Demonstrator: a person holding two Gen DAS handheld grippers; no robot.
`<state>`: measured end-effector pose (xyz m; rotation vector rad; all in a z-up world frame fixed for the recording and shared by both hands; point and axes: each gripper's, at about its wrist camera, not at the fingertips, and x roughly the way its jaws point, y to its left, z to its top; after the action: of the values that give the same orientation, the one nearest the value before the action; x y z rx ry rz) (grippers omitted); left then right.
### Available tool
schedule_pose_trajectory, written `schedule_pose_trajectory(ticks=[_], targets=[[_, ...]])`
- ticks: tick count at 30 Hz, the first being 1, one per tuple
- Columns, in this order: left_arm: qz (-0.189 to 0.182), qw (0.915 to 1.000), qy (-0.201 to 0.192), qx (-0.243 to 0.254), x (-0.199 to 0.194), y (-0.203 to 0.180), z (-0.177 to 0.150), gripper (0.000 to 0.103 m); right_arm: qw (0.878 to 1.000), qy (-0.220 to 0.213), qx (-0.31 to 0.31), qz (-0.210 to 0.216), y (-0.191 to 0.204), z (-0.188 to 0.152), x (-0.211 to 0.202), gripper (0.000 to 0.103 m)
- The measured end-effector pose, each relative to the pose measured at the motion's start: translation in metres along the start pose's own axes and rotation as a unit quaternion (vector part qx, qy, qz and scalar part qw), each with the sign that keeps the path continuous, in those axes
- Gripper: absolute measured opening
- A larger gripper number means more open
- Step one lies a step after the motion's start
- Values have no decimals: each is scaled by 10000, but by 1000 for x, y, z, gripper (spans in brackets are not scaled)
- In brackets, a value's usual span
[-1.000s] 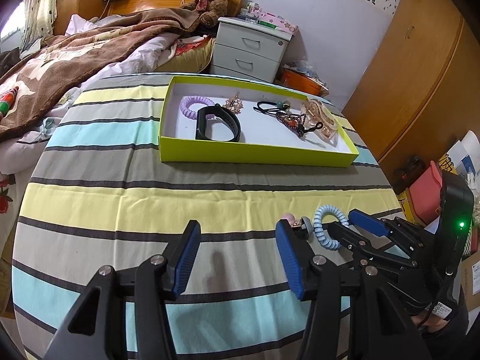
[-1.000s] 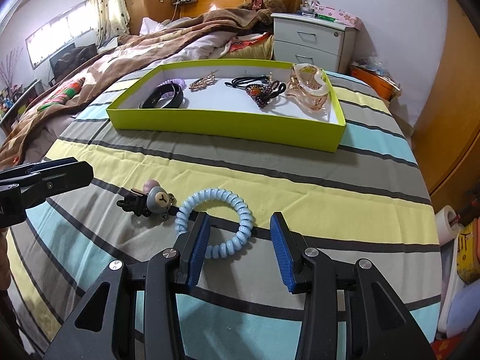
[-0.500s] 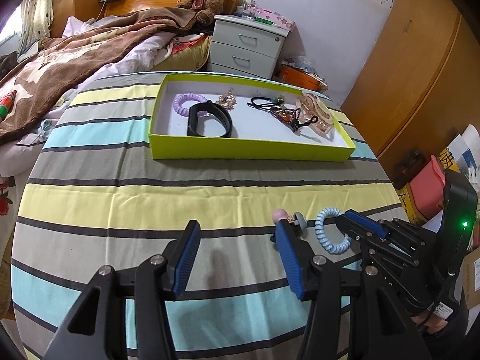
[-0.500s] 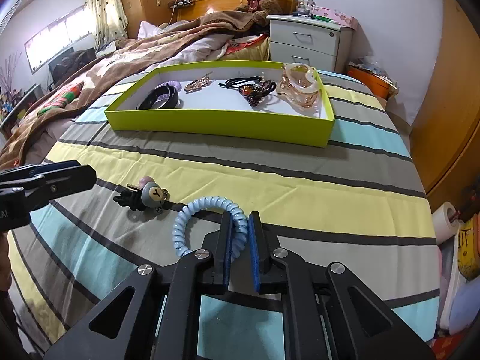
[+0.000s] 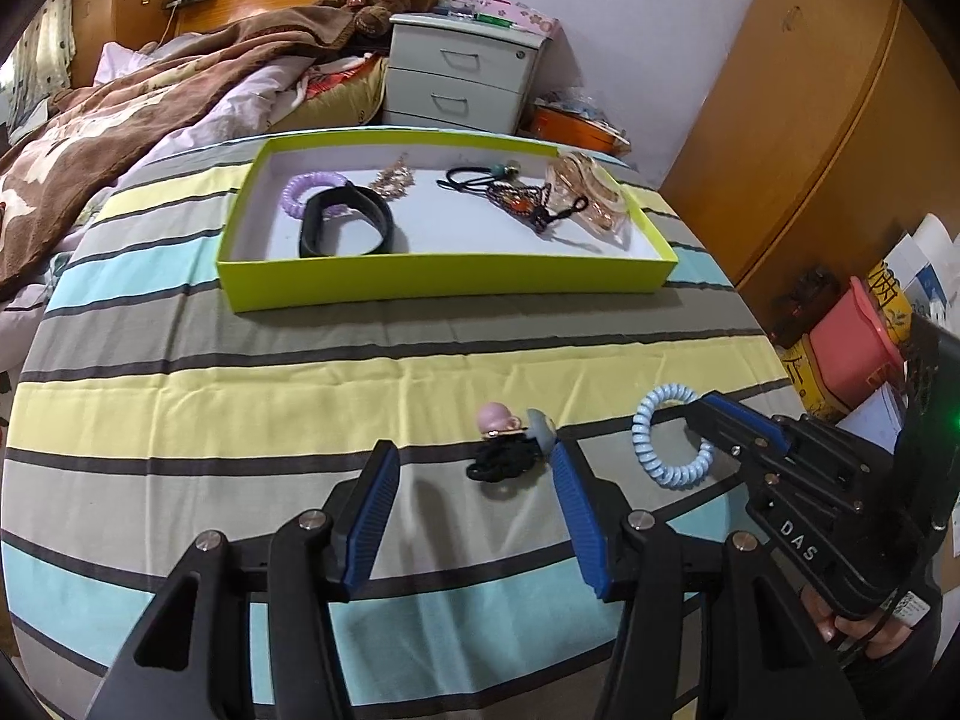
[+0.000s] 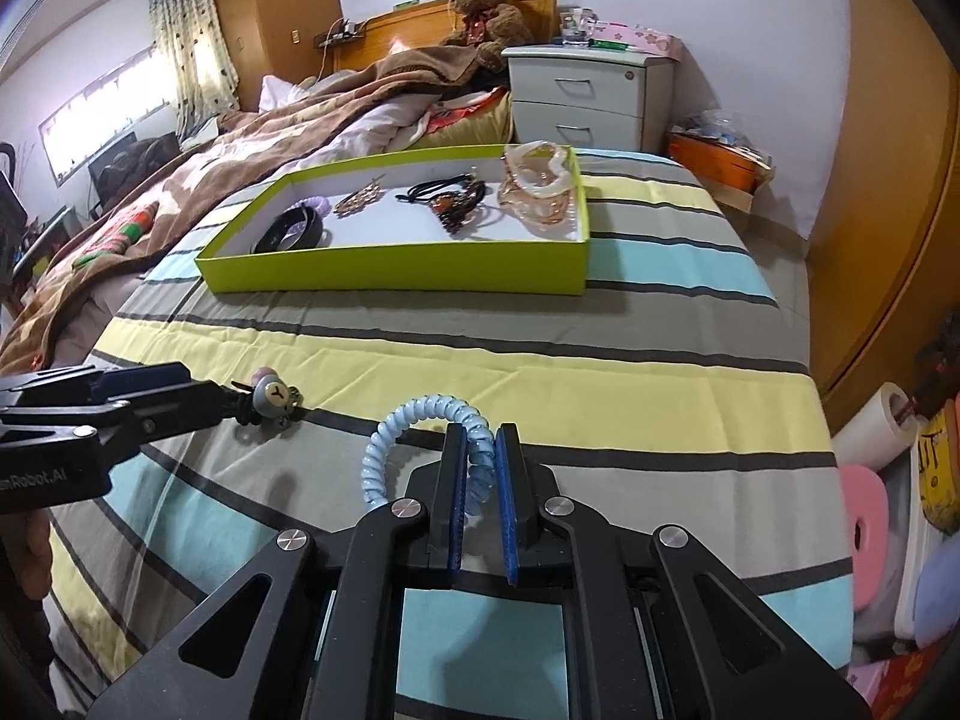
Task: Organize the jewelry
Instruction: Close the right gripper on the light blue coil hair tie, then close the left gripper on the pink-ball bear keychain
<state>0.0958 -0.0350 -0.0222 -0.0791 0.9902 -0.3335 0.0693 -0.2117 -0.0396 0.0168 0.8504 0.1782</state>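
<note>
The right gripper (image 6: 479, 456) is clamped on a blue coil hair tie (image 6: 420, 426), whose loop is held upright between the blue pads and stands out to the left of them. In the left wrist view the same hair tie (image 5: 669, 438) is seen pinched at its right side, raised just above the striped cloth (image 5: 300, 396). The left gripper (image 5: 474, 474) is held with its fingers spread wide, nothing between them. Just beyond its right fingertip a black hair tie with pink and grey charms (image 5: 507, 450) is lying on the cloth. A broad open band of cloth is left between both grippers and the green tray (image 5: 420, 288), which is set at the far side with its near wall facing them. Inside the tray a black band (image 5: 345, 222), a purple coil tie (image 5: 306, 189) and a pink heap of jewelry (image 5: 591, 195) are already laid. The cloth's right edge falls away close to the right gripper.
</note>
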Motion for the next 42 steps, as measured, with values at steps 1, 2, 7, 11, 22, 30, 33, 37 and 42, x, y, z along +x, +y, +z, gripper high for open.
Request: schedule_pose_trajectory(ticks=[1, 2, 7, 11, 22, 30, 33, 37, 42], targets=[[-1, 10000, 23, 15, 1, -2, 0, 56, 10000, -19, 22, -3, -2, -1, -2, 10], [1, 10000, 40, 36, 3, -3, 0, 57, 10000, -27, 45, -1, -4, -1, -3, 10], [83, 9998, 97, 177, 12, -12, 0, 57, 9999, -58, 119, -23, -10, -3, -6, 10], [167, 9993, 136, 305, 22, -17, -1, 57, 9998, -98, 135, -49, -12, -4, -9, 10], [176, 9990, 28, 415, 28, -23, 1, 37, 9998, -110, 135, -38, -12, -4, -9, 10], [111, 9990, 17, 437, 26, -24, 0, 29, 9999, -100, 129, -41, -11, -3, -8, 10], [128, 9987, -8, 484, 25, -27, -2, 28, 9999, -105, 127, -41, -11, -2, -8, 10], [107, 9988, -14, 488, 24, -27, -1, 28, 9998, -110, 127, -50, -10, -2, -9, 10], [87, 9987, -107, 483, 18, -27, 0, 28, 9998, -144, 100, -58, -6, -1, -11, 10]])
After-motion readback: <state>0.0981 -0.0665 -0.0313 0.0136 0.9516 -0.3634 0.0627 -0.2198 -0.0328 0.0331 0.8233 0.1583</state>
